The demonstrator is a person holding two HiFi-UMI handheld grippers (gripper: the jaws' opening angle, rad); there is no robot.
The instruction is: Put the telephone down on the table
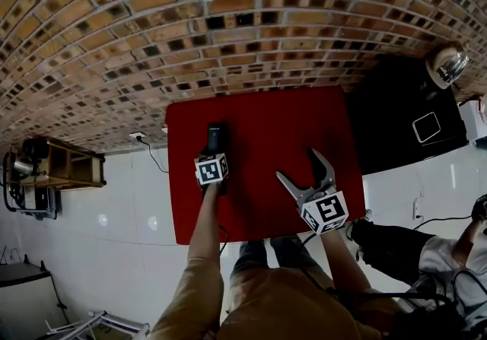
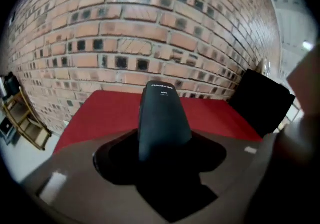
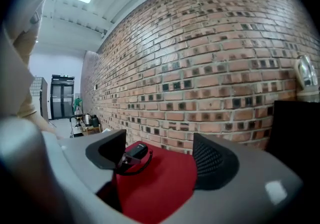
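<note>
A black telephone handset (image 1: pixel 215 135) is held over the red table (image 1: pixel 259 201), and my left gripper (image 1: pixel 215 151) is shut on its lower end. In the left gripper view the handset (image 2: pixel 162 115) stands up between the jaws, printed end toward the brick wall, with the red table (image 2: pixel 100 113) below. I cannot tell whether it touches the tabletop. My right gripper (image 1: pixel 295 163) is open and holds nothing, to the right of the handset above the table. Between the right gripper's (image 3: pixel 160 155) jaws, the handset (image 3: pixel 134 152) shows small at the left.
A brick wall (image 1: pixel 228 19) runs behind the table. A black table (image 1: pixel 396 118) at the right carries a white-framed object (image 1: pixel 426 127) and a shiny metal object (image 1: pixel 449 65). A wooden shelf (image 1: pixel 65 163) stands on the white floor at the left. A seated person (image 1: pixel 426 255) is at the lower right.
</note>
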